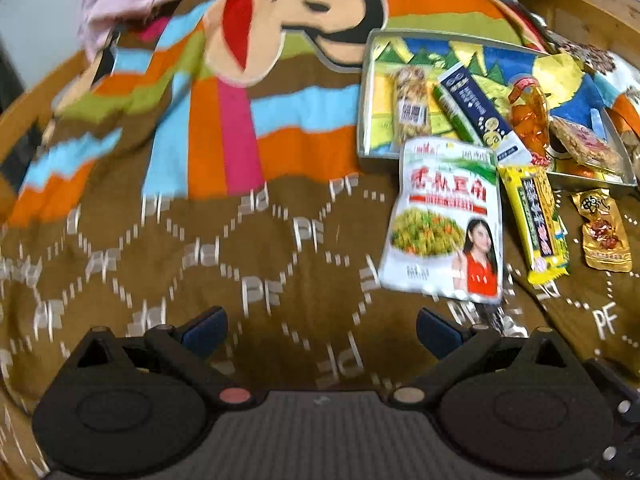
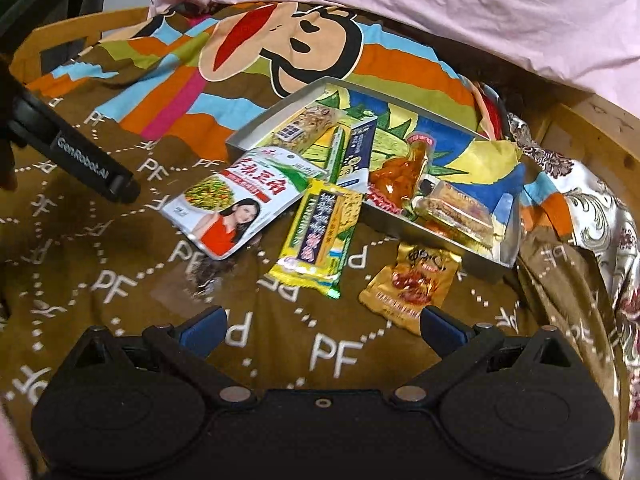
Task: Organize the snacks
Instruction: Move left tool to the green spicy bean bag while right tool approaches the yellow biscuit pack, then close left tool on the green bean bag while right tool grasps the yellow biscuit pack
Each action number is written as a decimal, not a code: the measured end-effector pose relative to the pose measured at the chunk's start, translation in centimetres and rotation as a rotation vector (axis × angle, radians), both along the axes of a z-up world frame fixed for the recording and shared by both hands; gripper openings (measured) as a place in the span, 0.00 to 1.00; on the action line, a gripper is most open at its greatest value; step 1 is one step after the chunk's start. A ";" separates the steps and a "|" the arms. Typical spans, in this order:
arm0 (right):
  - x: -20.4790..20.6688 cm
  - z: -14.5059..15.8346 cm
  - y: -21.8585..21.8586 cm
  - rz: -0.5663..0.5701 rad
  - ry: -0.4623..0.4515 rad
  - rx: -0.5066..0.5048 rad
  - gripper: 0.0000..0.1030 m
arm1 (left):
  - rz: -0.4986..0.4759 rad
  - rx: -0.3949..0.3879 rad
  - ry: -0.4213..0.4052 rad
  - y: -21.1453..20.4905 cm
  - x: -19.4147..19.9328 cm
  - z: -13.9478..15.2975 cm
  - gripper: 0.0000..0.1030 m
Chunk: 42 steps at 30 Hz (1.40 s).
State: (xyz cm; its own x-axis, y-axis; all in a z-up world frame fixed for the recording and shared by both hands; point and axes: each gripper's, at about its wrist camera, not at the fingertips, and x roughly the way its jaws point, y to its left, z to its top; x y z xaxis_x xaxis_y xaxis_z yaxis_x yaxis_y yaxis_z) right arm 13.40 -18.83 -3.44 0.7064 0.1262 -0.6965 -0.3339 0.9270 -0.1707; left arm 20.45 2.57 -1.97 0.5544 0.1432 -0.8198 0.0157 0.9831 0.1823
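Observation:
A shallow metal tray (image 2: 240, 136) (image 1: 366, 92) with a colourful lining sits on a brown patterned cloth and holds several snack packs. In front of it lie a white pack with a woman's picture (image 2: 236, 204) (image 1: 444, 224), a yellow bar (image 2: 320, 236) (image 1: 536, 224) and a small gold pack (image 2: 412, 284) (image 1: 604, 232). My right gripper (image 2: 322, 330) is open and empty, just short of the gold pack. My left gripper (image 1: 320, 330) is open and empty over bare cloth, left of the white pack. Its body shows in the right wrist view (image 2: 92, 168).
The cloth covers a surface with a wooden rim (image 2: 592, 128). A pink sheet (image 2: 440, 8) is bunched along the back. A silver floral cloth (image 2: 592, 208) lies at the right of the tray.

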 end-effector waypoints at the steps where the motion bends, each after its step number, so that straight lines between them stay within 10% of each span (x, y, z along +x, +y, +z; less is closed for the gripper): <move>1: 0.4 -0.1 0.0 -0.002 0.002 0.000 0.99 | -0.026 0.018 -0.017 -0.2 0.4 0.1 0.99; 7: 2.2 -1.0 0.4 0.000 -0.011 0.011 0.99 | -0.153 0.093 -0.061 -1.7 2.6 -0.3 0.99; 42: 8.8 -5.0 2.2 -0.035 -0.062 0.011 0.92 | -0.362 -0.093 -0.031 -4.7 8.8 -3.7 0.99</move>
